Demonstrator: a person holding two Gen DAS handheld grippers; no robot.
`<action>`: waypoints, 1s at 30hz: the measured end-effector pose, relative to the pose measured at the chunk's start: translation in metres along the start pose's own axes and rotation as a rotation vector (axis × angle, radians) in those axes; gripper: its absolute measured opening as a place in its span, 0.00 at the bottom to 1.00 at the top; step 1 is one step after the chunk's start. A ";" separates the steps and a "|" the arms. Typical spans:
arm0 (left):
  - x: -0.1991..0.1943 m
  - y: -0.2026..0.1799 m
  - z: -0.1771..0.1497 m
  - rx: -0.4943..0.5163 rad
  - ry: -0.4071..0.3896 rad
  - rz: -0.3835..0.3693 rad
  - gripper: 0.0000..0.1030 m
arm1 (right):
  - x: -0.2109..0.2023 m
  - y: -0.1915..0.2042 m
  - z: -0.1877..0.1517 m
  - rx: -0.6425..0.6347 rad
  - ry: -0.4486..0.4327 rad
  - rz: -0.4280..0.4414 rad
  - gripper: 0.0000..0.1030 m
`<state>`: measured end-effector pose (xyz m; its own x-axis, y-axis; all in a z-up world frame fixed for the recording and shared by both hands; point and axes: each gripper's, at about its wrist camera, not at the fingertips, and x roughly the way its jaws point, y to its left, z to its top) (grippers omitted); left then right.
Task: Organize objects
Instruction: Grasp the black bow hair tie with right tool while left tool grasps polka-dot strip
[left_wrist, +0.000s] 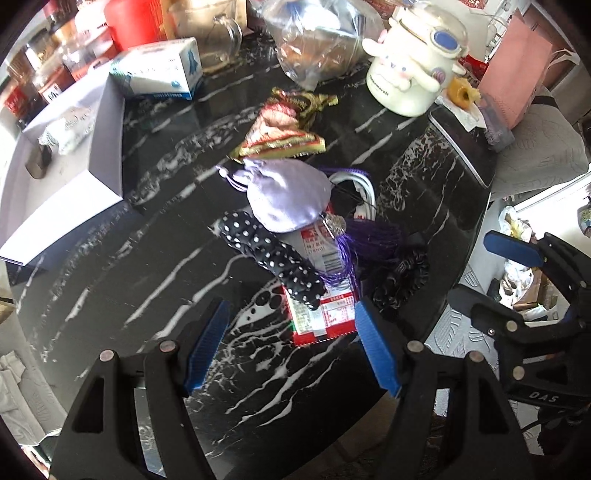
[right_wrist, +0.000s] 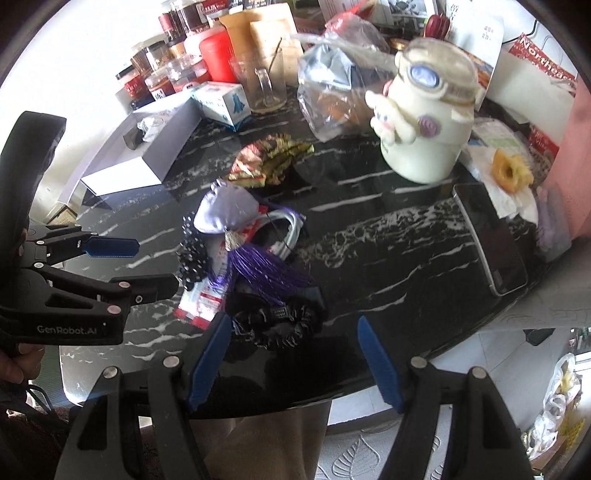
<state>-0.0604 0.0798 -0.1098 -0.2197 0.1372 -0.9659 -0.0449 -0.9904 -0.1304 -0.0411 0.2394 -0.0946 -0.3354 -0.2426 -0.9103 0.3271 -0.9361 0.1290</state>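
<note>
Left hand-held gripper (left_wrist: 291, 347) spread wide, empty, hovers over near edge of black marble worktop (left_wrist: 147, 236), red-white packet (left_wrist: 321, 314) between its fingertips, no contact visible. Right hand-held gripper (right_wrist: 293, 354) likewise wide apart, empty, left blue pad just beside black scrunchie (right_wrist: 280, 321). Clutter heap mid-worktop: lilac pouch (left_wrist: 284, 195) atop packet, polka-dot band (left_wrist: 273, 254) beside, purple tassel (left_wrist: 369, 236), white cable (left_wrist: 358, 188). Open white box (left_wrist: 66, 155) well apart, left.

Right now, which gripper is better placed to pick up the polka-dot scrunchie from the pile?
Left, probably. The left gripper is open, with the polka-dot scrunchie just beyond its fingertips. The right gripper faces the black scrunchie instead.
</note>
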 end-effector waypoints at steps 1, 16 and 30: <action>0.003 -0.001 -0.001 0.000 0.003 0.001 0.67 | 0.004 -0.001 -0.001 -0.002 0.006 0.002 0.70; 0.036 0.012 0.005 -0.079 0.045 -0.006 0.67 | 0.048 -0.014 -0.002 0.008 0.091 0.049 0.70; 0.050 0.018 0.020 -0.071 0.032 0.020 0.67 | 0.069 0.004 0.000 -0.040 0.123 0.049 0.70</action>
<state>-0.0921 0.0688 -0.1563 -0.1885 0.1178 -0.9750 0.0287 -0.9917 -0.1254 -0.0633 0.2190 -0.1569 -0.2083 -0.2529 -0.9448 0.3764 -0.9123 0.1612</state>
